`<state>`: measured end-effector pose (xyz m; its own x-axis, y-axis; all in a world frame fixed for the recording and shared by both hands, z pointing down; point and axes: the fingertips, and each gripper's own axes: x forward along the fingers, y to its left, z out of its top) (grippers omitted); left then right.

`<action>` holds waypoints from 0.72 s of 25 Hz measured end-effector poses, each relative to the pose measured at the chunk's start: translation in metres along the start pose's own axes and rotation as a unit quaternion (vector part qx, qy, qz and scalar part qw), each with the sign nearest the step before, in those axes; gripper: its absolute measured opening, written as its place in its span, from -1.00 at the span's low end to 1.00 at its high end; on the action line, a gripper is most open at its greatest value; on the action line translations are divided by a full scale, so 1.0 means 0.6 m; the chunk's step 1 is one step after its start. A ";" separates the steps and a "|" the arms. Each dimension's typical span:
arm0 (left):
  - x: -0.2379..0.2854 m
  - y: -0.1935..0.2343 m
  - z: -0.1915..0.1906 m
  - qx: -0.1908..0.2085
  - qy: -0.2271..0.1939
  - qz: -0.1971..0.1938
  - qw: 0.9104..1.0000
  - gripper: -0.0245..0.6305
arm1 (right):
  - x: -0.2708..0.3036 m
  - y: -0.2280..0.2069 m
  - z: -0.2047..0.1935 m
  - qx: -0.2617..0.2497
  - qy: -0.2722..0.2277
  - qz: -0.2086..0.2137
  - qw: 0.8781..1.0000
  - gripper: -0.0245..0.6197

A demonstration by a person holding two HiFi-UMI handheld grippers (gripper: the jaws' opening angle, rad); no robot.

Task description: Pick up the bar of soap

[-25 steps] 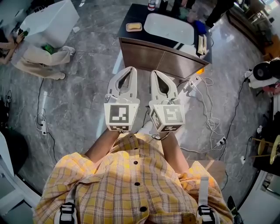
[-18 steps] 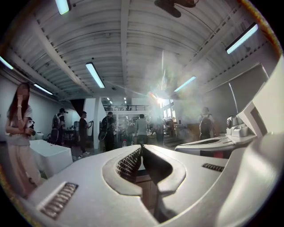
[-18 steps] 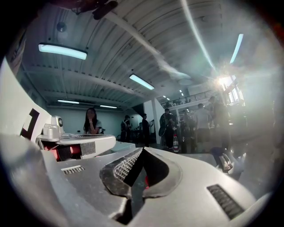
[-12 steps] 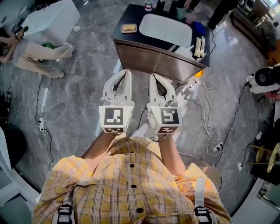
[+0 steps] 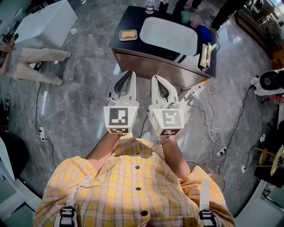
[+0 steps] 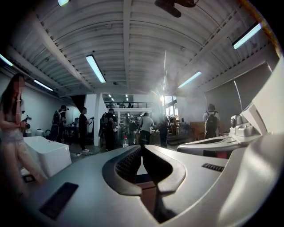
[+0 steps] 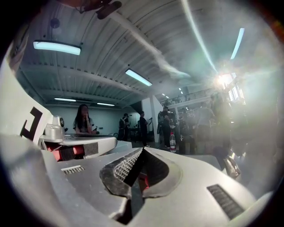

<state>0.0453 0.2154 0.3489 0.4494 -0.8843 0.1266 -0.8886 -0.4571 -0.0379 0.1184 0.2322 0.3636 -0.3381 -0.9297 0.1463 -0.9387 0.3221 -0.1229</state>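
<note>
the soap point(image 5: 129, 34) sits in a small dish point(image 5: 121, 38) on the left end of a dark counter point(image 5: 133, 17), just left of the white basin point(image 5: 168, 35). its long axis runs roughly left to right, a little tilted.

both grippers are held side by side over the floor, on the near side of the counter and well apart from the soap. the left gripper point(image 5: 131, 72) has its jaws together with nothing between them, and its own view shows the tips meeting point(image 6: 141, 148). the right gripper point(image 5: 154, 77) is likewise closed and empty, pads touching point(image 7: 141, 151).

from the fingers the soap lies far and slightly left. it is almost straight ahead of the left gripper and further left of the right one, so the left looks the nearer and better placed. either one would have to open before it can go round the bar, and closing across the short width looks the easier grip, which means coming in along the near-far line.

nothing stands on the counter between the near edge and the dish. a bottle point(image 5: 150, 5) stands at the far edge, right of the dish. the dish rim may crowd the jaws at the bar's sides. cables point(image 5: 208, 115) lie on the floor to the right, clear of the path.
</note>
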 end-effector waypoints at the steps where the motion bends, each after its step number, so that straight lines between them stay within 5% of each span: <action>1: 0.032 0.018 -0.001 0.000 -0.001 -0.003 1.000 -0.85 | 0.032 -0.010 0.004 0.000 -0.002 -0.005 1.000 -0.87; 11: 0.308 0.221 0.056 0.013 -0.001 -0.045 0.999 -0.85 | 0.356 -0.065 0.087 0.019 0.001 -0.052 0.998 -0.87; 18: 0.421 0.324 0.071 0.009 0.008 -0.057 0.998 -0.85 | 0.493 -0.084 0.118 0.004 0.019 -0.061 0.998 -0.87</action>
<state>-0.0098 -0.1009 0.3313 0.5459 -0.8249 0.1470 -0.8300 -0.5563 -0.0395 0.0706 -0.0716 0.3434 -0.2233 -0.9547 0.1969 -0.9726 0.2049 -0.1094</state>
